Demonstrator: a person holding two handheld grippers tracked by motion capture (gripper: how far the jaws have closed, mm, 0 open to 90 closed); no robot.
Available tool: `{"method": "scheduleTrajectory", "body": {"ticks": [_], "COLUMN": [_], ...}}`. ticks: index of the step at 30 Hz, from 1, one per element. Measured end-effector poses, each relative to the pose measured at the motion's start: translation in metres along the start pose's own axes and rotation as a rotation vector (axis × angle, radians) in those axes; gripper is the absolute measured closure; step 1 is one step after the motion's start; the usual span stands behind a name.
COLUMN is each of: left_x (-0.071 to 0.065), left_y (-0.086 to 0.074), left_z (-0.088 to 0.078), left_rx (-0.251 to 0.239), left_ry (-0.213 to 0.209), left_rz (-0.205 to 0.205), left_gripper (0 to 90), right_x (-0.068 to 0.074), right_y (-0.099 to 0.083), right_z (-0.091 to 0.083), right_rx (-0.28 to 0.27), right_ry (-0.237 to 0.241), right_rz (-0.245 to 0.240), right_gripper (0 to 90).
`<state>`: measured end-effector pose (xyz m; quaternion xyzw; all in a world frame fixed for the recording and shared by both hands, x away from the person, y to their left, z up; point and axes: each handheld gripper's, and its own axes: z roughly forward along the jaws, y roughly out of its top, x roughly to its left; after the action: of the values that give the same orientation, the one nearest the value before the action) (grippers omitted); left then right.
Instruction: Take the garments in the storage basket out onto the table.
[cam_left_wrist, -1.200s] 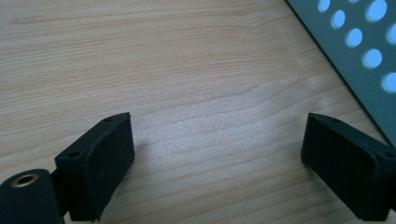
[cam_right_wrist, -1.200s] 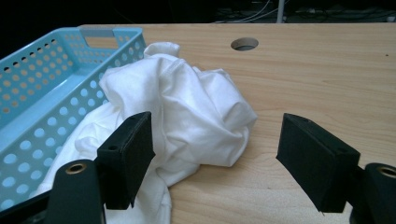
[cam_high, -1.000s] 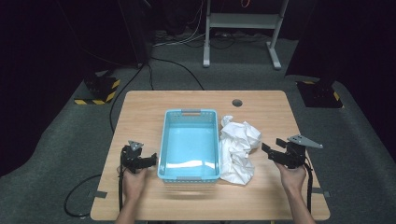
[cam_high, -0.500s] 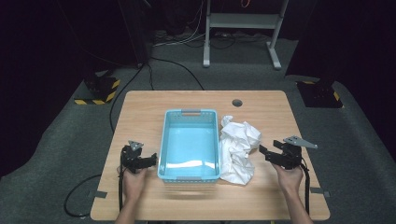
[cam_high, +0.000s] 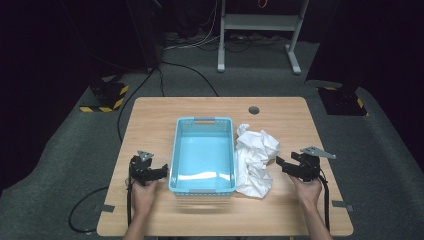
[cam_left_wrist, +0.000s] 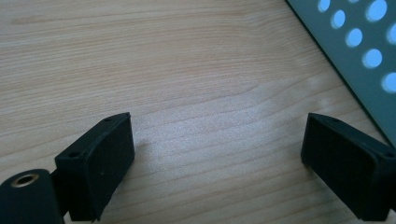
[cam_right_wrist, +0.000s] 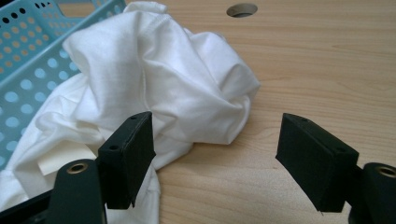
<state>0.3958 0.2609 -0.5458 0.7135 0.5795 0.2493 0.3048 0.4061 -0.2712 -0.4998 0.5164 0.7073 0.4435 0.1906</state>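
Two grippers sit low over my wooden table, one on each side of the light-blue perforated basket. My left gripper is just beside the basket's left wall, jaws spread wide over bare wood. My right gripper points at the crumpled white cloth, jaws spread, gripping nothing. That cloth lies against the basket's right wall, outside it.

The basket is light blue, and its sides have rows of little round holes. The crumpled cloth beside it is white. The table is pale wood with thin wavy lines, and both grippers are black.
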Motion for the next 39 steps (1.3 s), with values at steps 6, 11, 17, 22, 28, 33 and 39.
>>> {"method": "scheduleTrajectory", "body": {"ticks": [6, 11, 17, 22, 28, 33, 39], "left_x": [0.0, 0.0, 0.0, 0.0, 0.0, 0.0, 0.0], "left_y": [0.0, 0.0, 0.0, 0.0, 0.0, 0.0, 0.0], "left_z": [0.0, 0.0, 0.0, 0.0, 0.0, 0.0, 0.0], "left_rx": [0.0, 0.0, 0.0, 0.0, 0.0, 0.0, 0.0], "left_ry": [0.0, 0.0, 0.0, 0.0, 0.001, 0.001, 0.001], "left_rz": [0.0, 0.0, 0.0, 0.0, -0.001, -0.001, -0.001], "left_gripper": [9.7, 9.7, 9.7, 9.7, 9.7, 9.7, 9.7], "right_x": [-0.001, -0.001, 0.0, -0.001, 0.001, 0.004, 0.006], "right_y": [-0.005, -0.007, -0.008, -0.01, -0.012, -0.015, -0.016], "right_z": [0.007, 0.011, 0.015, 0.02, 0.027, 0.032, 0.037], "right_rx": [0.022, 0.038, 0.052, 0.067, 0.074, 0.105, 0.11], "right_ry": [-0.012, -0.022, -0.043, -0.052, -0.074, -0.116, -0.131], "right_rz": [0.002, -0.005, -0.016, -0.022, -0.035, -0.084, -0.09], "right_gripper": [26.8, 26.7, 27.0, 26.9, 27.1, 27.0, 27.0]}}
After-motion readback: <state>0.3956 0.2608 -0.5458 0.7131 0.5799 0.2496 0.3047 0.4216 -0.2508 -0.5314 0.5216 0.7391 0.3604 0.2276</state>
